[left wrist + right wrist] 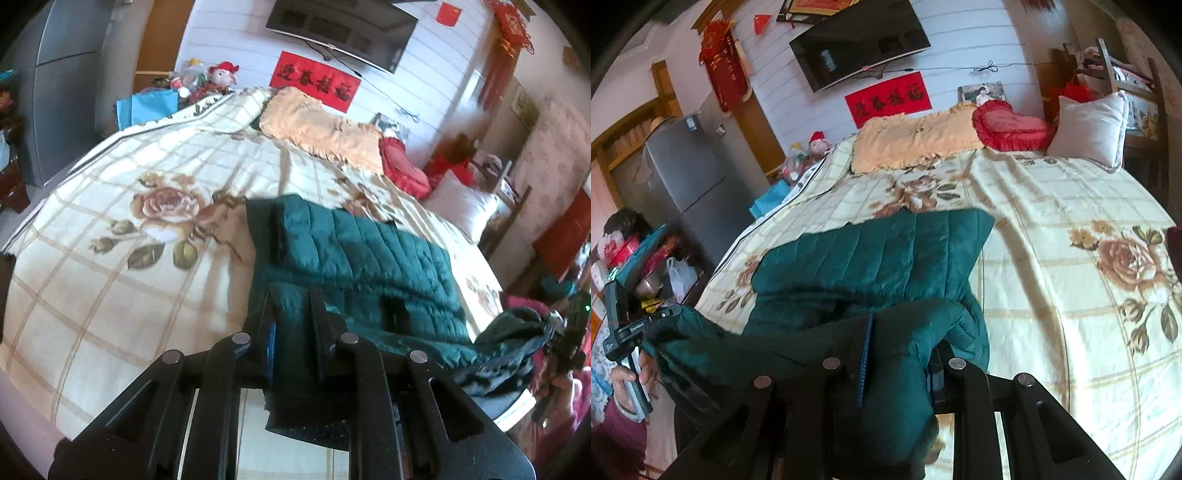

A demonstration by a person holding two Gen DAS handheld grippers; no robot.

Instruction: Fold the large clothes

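- We held the near hem of the green quilted jacket (pixel 369 251) in both claws; the left claw (pixel 291 306) was clenched on one near edge, the right claw (pixel 901 354) clenched on a thick bunch of fabric at the other.
- The jacket lay on the bed (pixel 110 258), its far half spread flat over the floral quilt, its near end lifted towards us.
- We judged the fold was only starting; the lifted hem had not yet been carried over.
- The padded fabric looked slippery; a thick bunch could slide from the right claw mid-lift.
- Uneven pull between our claws might skew the fold; dragging could rumple the flat half or tug the quilt.
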